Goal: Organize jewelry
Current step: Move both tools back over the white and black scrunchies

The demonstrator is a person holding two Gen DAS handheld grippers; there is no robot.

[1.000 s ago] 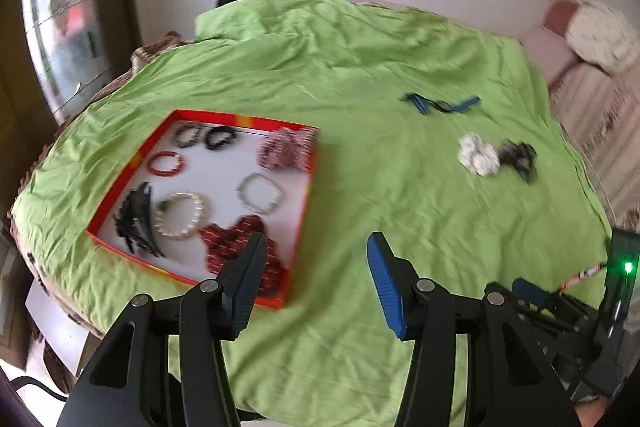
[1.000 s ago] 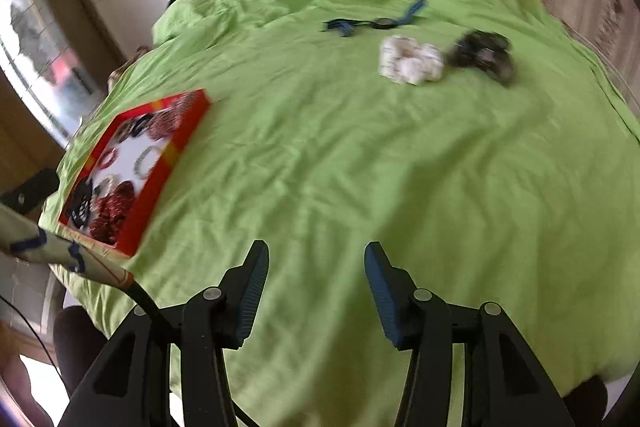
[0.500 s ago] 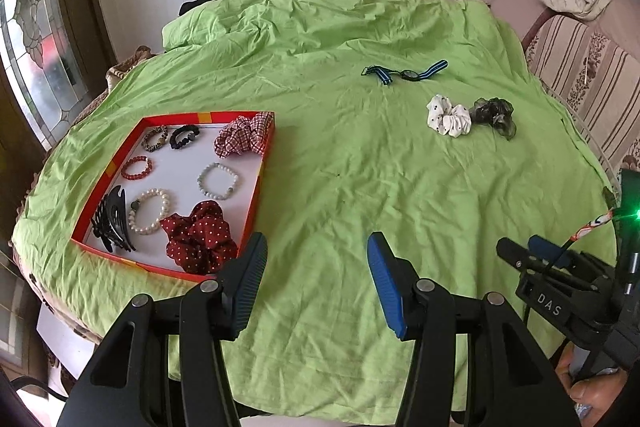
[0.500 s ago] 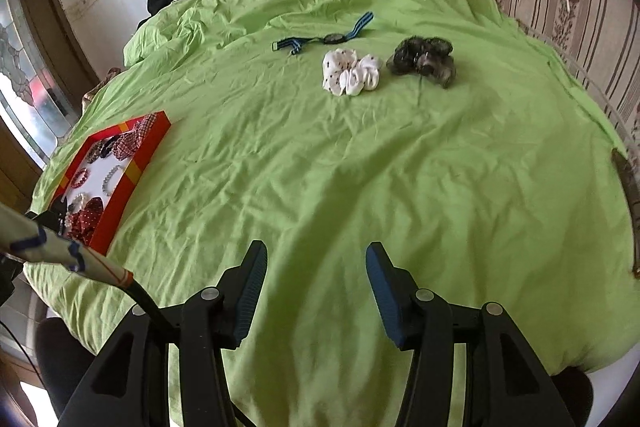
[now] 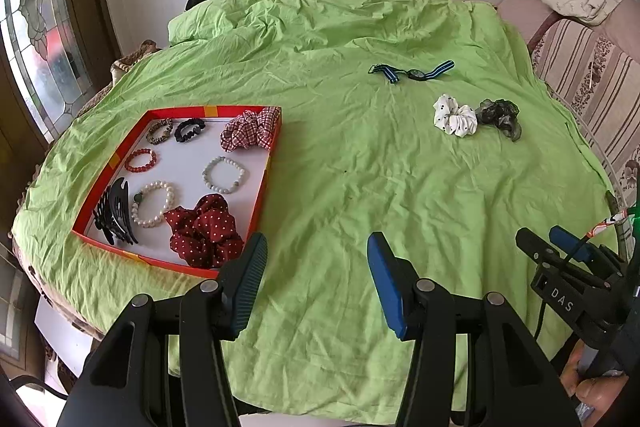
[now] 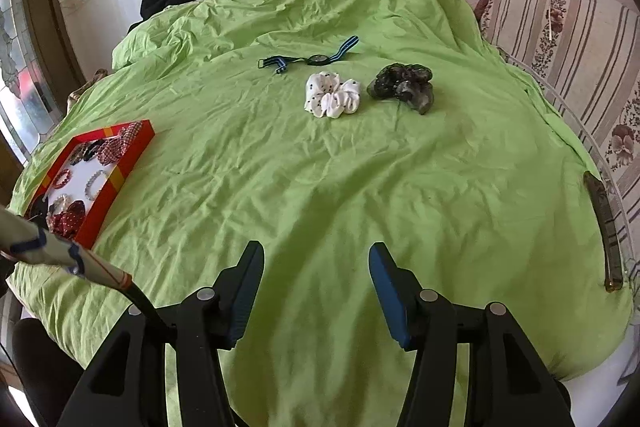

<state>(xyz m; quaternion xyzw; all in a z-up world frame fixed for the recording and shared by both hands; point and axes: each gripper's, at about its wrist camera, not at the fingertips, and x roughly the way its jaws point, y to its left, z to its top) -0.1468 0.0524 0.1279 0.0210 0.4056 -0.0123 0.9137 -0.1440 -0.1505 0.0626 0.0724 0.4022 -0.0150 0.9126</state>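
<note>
On the bed, over a wrinkled green sheet (image 5: 360,187), a red-rimmed tray (image 5: 262,187) sits toward the left side, holding bead bracelets, a pearl bracelet (image 5: 154,203), a black claw clip (image 5: 114,213), a plaid scrunchie (image 5: 251,129) in its far corner and a dark red dotted scrunchie (image 5: 206,231) in its near corner. Well apart from the tray, farther back on the sheet, lie a watch (image 6: 316,58) with a blue striped strap, and nearer than it a white dotted scrunchie (image 6: 331,95) just beside a dark sheer scrunchie (image 6: 404,87). The left tool (image 5: 316,275) hangs over bare sheet just right of the tray's near corner, its jaws apart with nothing between them. The right tool (image 6: 316,279) hovers over bare sheet, nearer than the loose scrunchies; its jaws have just been opening and are empty too. A striped sofa (image 6: 568,39) runs along the bed's right side.
</note>
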